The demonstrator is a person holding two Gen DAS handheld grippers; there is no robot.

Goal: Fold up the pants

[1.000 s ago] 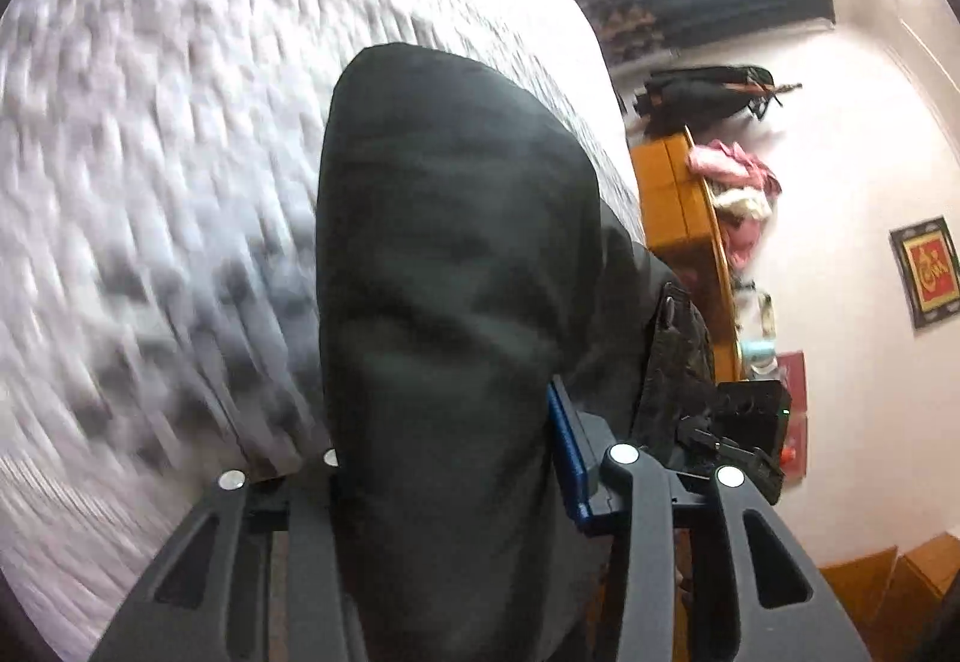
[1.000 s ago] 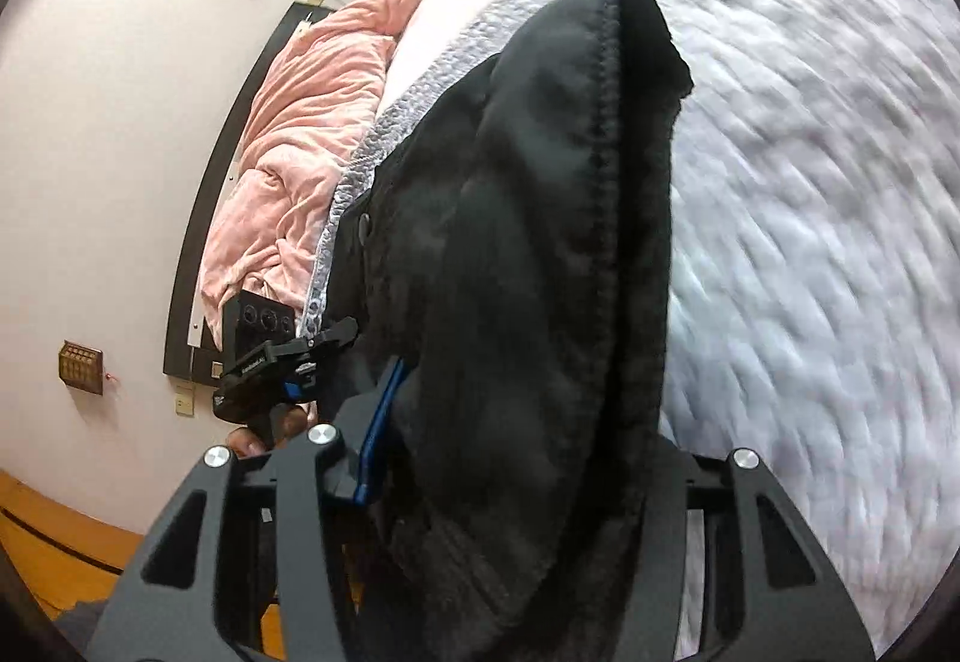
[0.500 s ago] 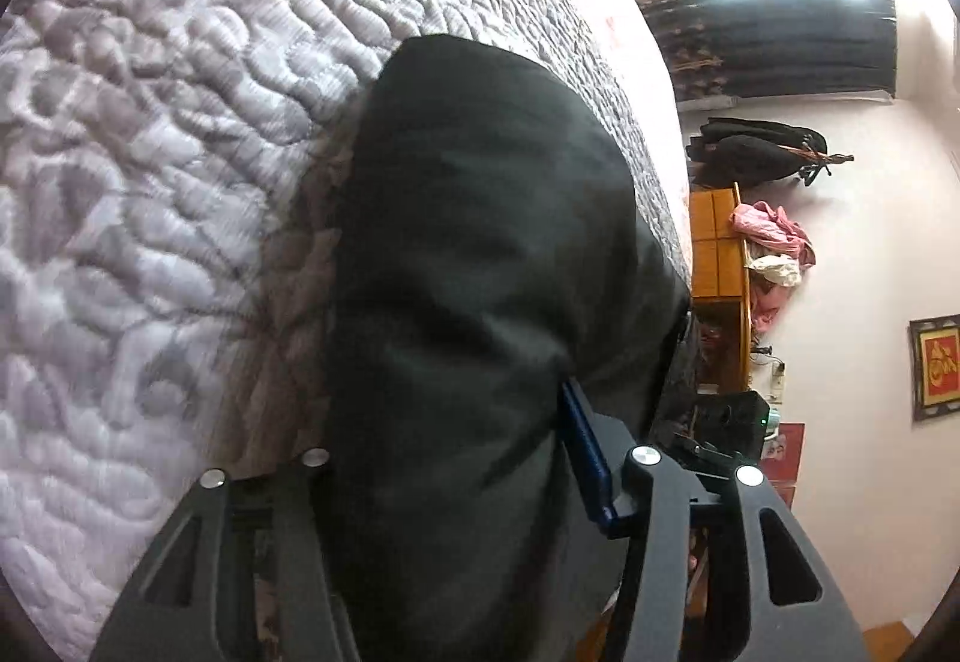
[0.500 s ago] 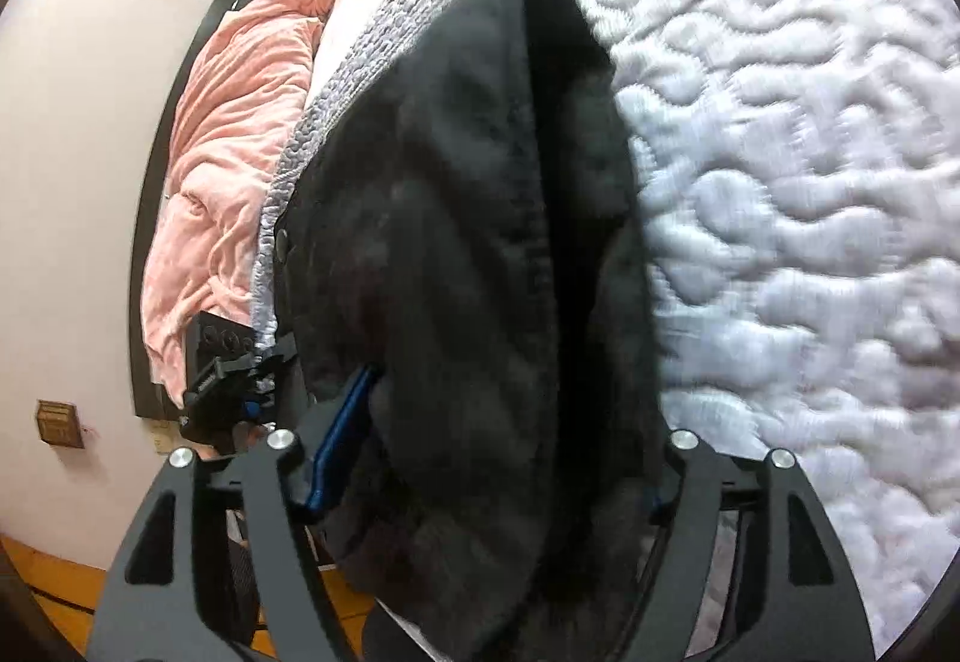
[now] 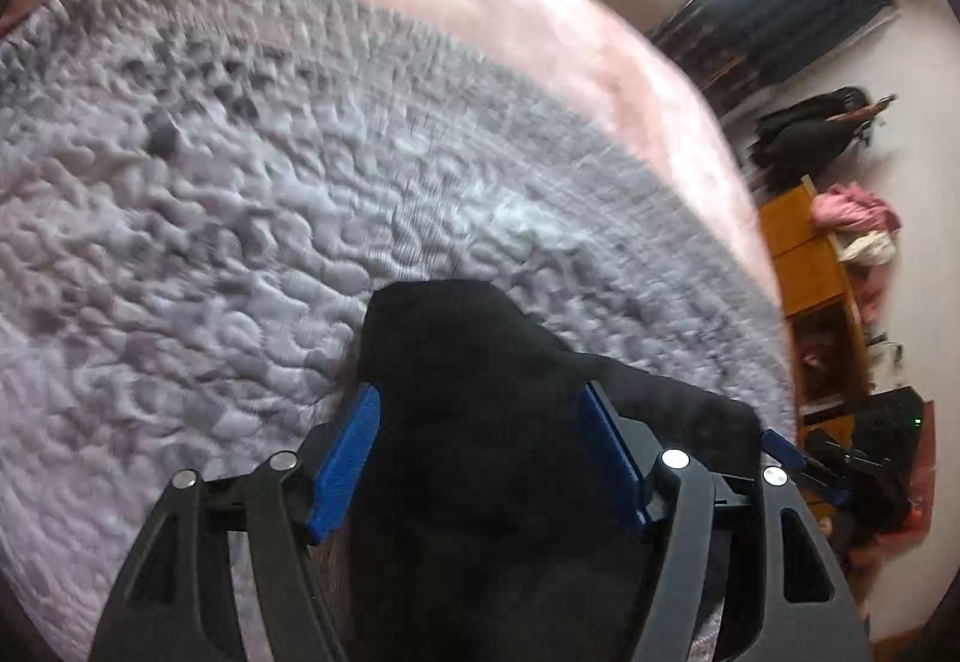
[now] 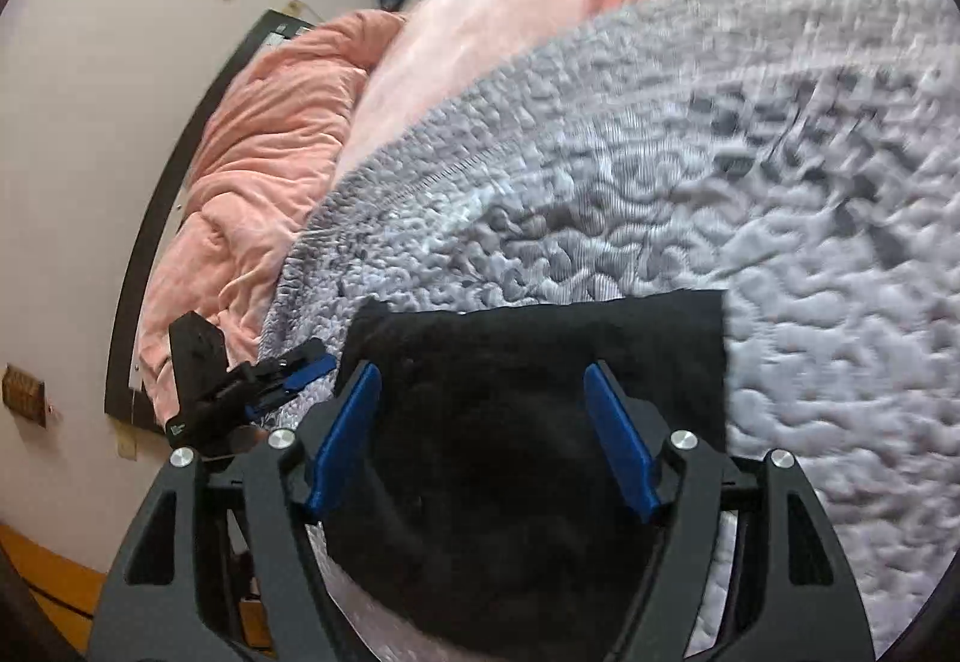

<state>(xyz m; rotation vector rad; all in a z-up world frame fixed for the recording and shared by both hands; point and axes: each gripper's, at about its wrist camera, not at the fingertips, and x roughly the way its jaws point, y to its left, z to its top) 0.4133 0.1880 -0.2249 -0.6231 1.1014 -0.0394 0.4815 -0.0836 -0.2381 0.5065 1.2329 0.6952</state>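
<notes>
The black pants (image 5: pixel 456 338) lie folded on the grey quilt (image 5: pixel 240 212), their near part running under both grippers. My left gripper (image 5: pixel 480 392) hovers over the fold's left end. Its jaws are opening, and its blue pads (image 5: pixel 345 464) stand clear on either side of the cloth. In the right wrist view the pants (image 6: pixel 540 338) show a straight far edge and a square right corner. My right gripper (image 6: pixel 480 368) is open above them, its pads (image 6: pixel 624 446) not pressing the cloth. The left gripper (image 6: pixel 282 380) also shows at the pants' left edge.
The quilt (image 6: pixel 780 242) covers the bed around the pants. Beyond it lie a pink sheet (image 5: pixel 480 2) and a bunched pink blanket (image 6: pixel 252 170) against the wall. A wooden shelf (image 5: pixel 804 254) with clothes stands at the right, below a dark curtain (image 5: pixel 780 2).
Both grippers were shut on the hanging pants. Their jaws have since spread, the cloth has dropped flat onto the quilt, and both views have drawn back and tilted toward the bed's far side.
</notes>
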